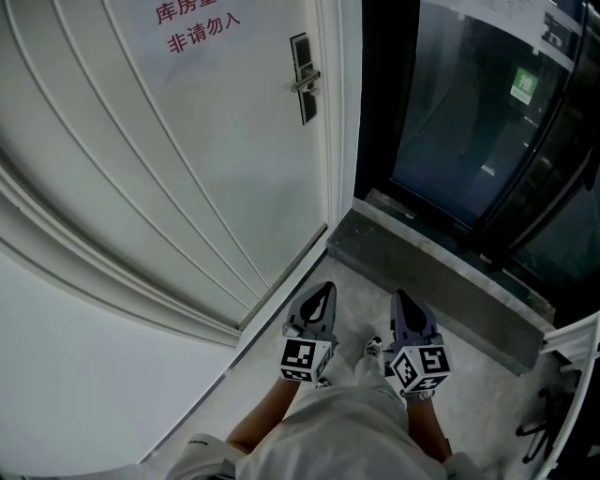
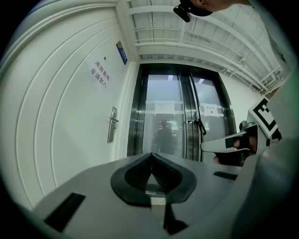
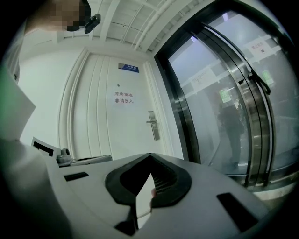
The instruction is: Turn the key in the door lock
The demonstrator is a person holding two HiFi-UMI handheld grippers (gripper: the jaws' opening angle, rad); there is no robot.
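A white panelled door [image 1: 187,159] carries a dark lock plate with a silver lever handle [image 1: 303,79], which also shows as the lock plate [image 2: 112,124] and lock plate [image 3: 153,125] in the gripper views. No key can be made out at this distance. Both grippers are held level and side by side in front of my body, well short of the door. The left gripper [image 1: 325,289] has its tips together with nothing in them, seen as left gripper [image 2: 152,155]. The right gripper [image 1: 400,296] is likewise shut, seen as right gripper [image 3: 150,156].
Red lettering [image 1: 202,28] is printed on the door. Right of the door stand dark glass doors [image 1: 469,112] behind a raised stone threshold [image 1: 441,281]. A white wall [image 1: 75,375] runs along the left. A black frame [image 1: 544,422] stands at the lower right.
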